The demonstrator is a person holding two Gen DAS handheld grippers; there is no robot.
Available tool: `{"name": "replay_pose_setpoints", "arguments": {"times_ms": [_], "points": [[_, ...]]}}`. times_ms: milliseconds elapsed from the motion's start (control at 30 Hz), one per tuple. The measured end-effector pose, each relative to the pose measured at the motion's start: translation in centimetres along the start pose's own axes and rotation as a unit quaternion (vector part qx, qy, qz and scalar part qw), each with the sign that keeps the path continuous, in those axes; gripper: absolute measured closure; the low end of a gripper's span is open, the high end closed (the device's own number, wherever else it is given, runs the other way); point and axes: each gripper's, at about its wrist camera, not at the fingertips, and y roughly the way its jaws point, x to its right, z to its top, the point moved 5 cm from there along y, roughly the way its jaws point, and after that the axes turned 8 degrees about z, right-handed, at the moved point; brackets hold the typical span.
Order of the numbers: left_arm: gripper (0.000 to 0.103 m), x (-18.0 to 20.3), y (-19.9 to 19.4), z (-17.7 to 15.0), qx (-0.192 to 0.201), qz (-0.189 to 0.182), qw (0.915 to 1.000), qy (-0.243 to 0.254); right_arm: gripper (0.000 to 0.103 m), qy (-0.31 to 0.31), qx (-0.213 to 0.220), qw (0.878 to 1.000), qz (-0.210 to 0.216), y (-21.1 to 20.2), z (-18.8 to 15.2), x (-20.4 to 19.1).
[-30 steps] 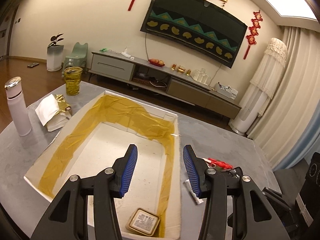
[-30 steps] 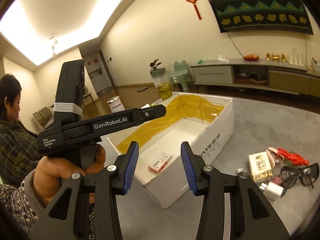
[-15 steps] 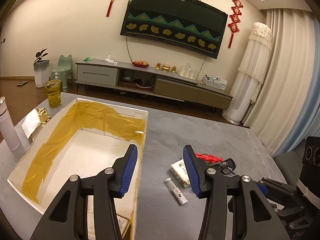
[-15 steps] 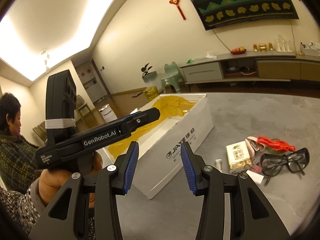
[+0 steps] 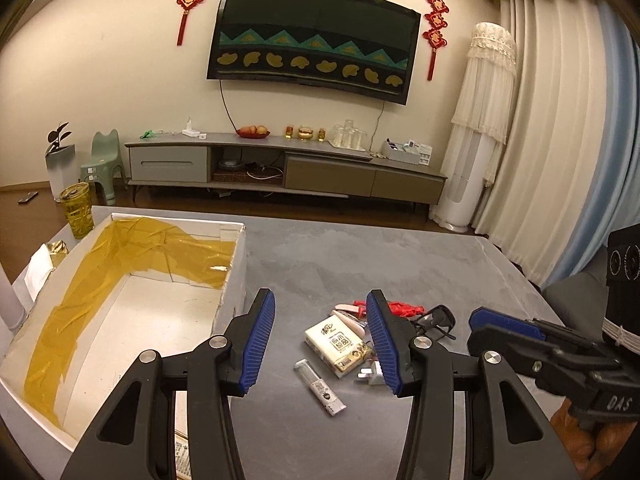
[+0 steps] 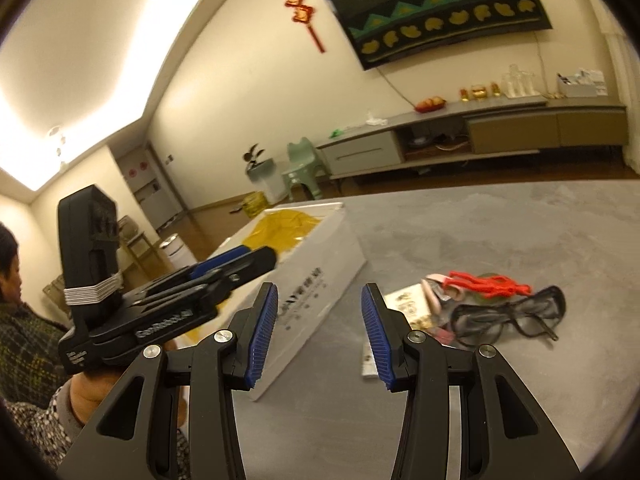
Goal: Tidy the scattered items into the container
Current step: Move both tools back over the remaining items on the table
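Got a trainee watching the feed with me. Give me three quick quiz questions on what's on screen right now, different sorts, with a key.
1. True or false: the left gripper is carrying the tissue pack.
2. Multiple choice: where do the glasses lie? A) inside the box B) on the table beside the red cord C) in the right gripper's jaws
3. Fill in: the inner walls of the box are lined with ____ tape.

Key
1. False. Its jaws stand open and empty; the pack lies on the table.
2. B. They lie next to the red cord, and the right gripper is open and empty.
3. Yellow.
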Motion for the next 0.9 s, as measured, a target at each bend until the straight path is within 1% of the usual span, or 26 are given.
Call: {"name": "replay_pose_setpoints", "arguments": {"times_ms": [100, 200, 267, 333, 400, 500, 733, 900], "points": [[0.054, 0.4, 0.4, -0.4, -0.009, -0.008, 0.9999, -0.001, 0.056, 0.032, -0.016, 0.998, -0.049, -0.2, -0.4, 2.6], [0.054, 1.7, 1.3, -1.2, -0.027, -0.020, 0.9994, 0.011, 0.056, 0.053, -0.032, 0.994, -0.094, -0.5, -0.8, 5.2], [0.054, 2.9, 2.2, -2.0, -0.047, -0.030, 0.9981, 0.028, 0.056, 0.066, -0.045, 0.991, -0.111, -0.5, -1.2, 6.6], [0.054, 4.0, 3.3, -3.0, -0.070, -0.031, 0.9959, 0.048, 0.056, 0.078, -0.059, 0.988, -0.123, -0.3, -1.8, 7.8], [0.054, 4.9, 4.5, -4.2, -0.098, -0.024, 0.9927, 0.066, 0.056, 0.086, -0.074, 0.985, -0.129, 0.0, -2.4, 8.7], [0.054, 5.2, 6.1, -5.6, -0.129, -0.015, 0.9889, 0.072, 0.056, 0.083, -0.092, 0.983, -0.132, 0.6, -3.3, 9.1], [0.054, 4.6, 9.1, -8.0, -0.172, 0.000, 0.9828, 0.067, 0.056, 0.075, -0.120, 0.983, -0.118, 2.9, -4.3, 9.8], [0.054, 4.3, 11.3, -9.9, -0.201, 0.009, 0.9770, 0.070, 0.056, 0.088, -0.122, 0.983, -0.110, 4.5, -4.3, 10.7]]}}
